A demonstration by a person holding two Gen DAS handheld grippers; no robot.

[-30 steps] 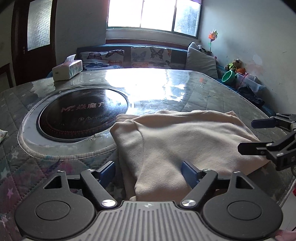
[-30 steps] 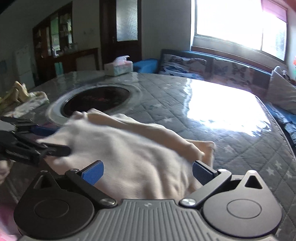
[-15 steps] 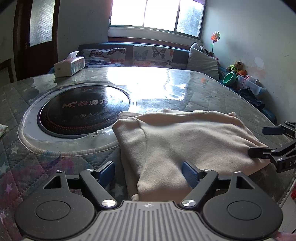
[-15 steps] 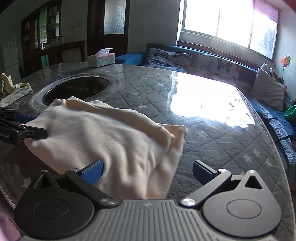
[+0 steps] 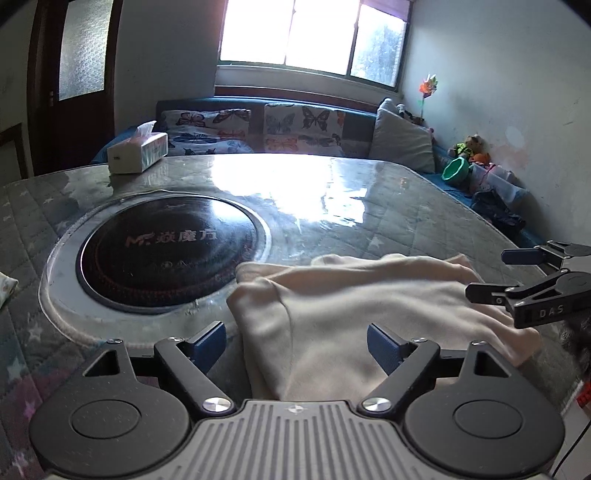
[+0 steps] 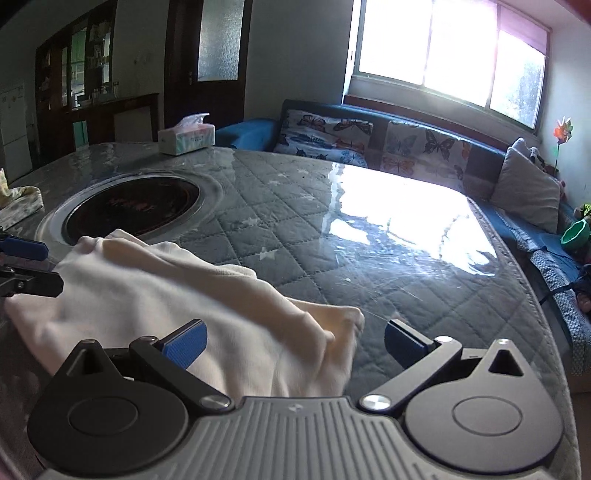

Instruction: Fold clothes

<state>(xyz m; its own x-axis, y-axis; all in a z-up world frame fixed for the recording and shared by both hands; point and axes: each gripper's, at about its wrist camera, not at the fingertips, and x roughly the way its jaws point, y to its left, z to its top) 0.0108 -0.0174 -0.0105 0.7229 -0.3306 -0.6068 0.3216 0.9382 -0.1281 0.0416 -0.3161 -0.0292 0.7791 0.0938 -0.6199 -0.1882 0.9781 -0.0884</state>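
Home, living/dining room. Round dining table (image 5: 369, 192) under a quilted star-print cover and clear sheet, induction hotplate (image 5: 168, 253) built into its centre. Tissue box (image 5: 137, 152) on the far edge, upper left. Behind it a blue sofa bench (image 6: 369, 118) with butterfly cushions (image 5: 301, 129) under a sunlit window (image 5: 314, 35). Toys and a pinwheel (image 5: 427, 83) at right. Dark wooden door (image 5: 74, 74) upper left; glass-fronted cabinet (image 6: 77, 62) in the right wrist view's upper left.

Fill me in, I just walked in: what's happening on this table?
A person is folding clothes with a handheld gripper in each hand. A cream garment lies partly folded on the quilted table, beside the round black cooktop. The left gripper and right gripper hover at its near edge, fingers open, holding nothing.
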